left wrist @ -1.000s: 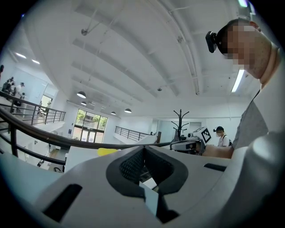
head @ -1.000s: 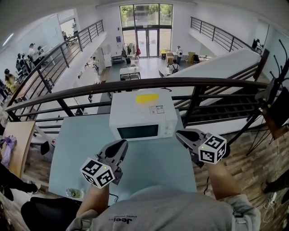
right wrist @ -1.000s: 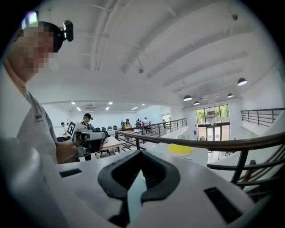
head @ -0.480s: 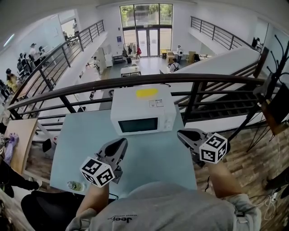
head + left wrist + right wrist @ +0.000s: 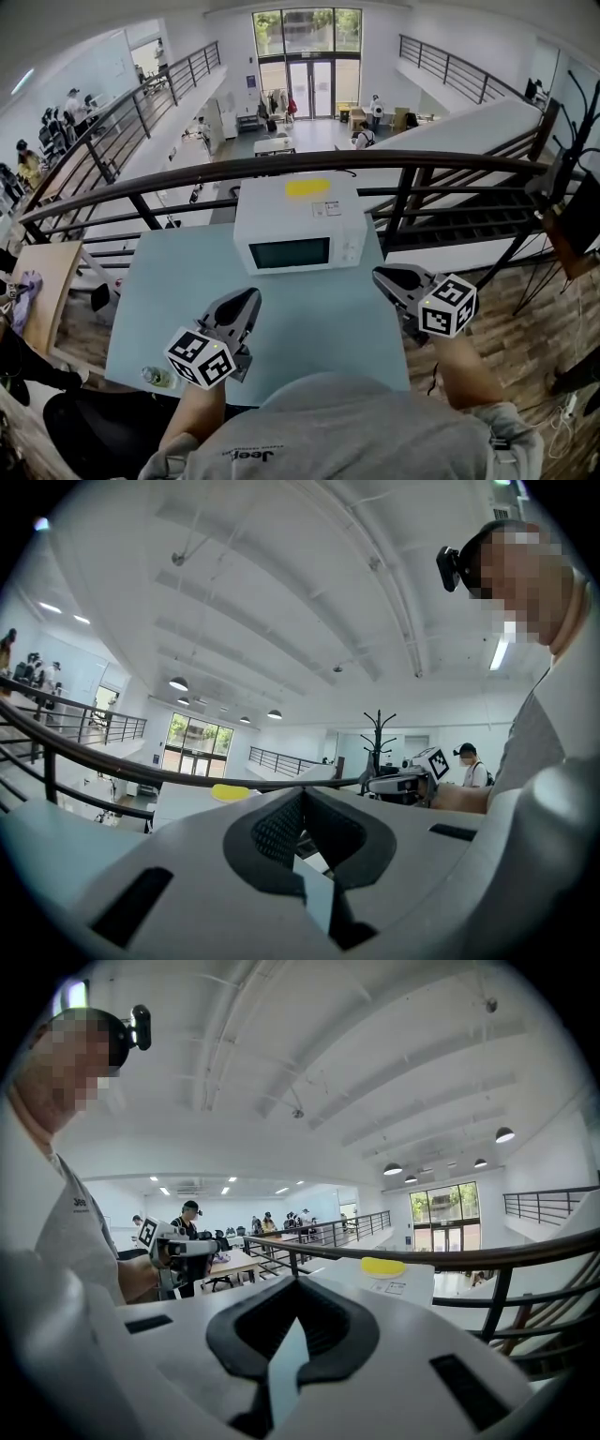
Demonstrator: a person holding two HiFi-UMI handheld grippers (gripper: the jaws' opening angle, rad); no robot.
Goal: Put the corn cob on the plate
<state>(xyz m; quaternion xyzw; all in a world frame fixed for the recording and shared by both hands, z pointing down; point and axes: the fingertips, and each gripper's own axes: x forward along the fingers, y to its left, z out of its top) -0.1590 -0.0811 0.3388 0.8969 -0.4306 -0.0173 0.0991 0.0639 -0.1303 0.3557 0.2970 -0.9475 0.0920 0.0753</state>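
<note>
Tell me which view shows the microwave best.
Head view: the whole microwave shows, door shut, standing on the table. The left and right gripper views catch only a sliver of its top, with the yellow patch on it.

Plate [image 5: 307, 187]: yellow, round, shallow; too small to make out rim detail. Lies flat on roof of white microwave [image 5: 300, 230], midway across, toward rear edge, just behind small printed label. Top bare. Seen side-on, looks slightly domed. Microwave stands at far end of pale-blue surface [image 5: 169, 300].
</note>
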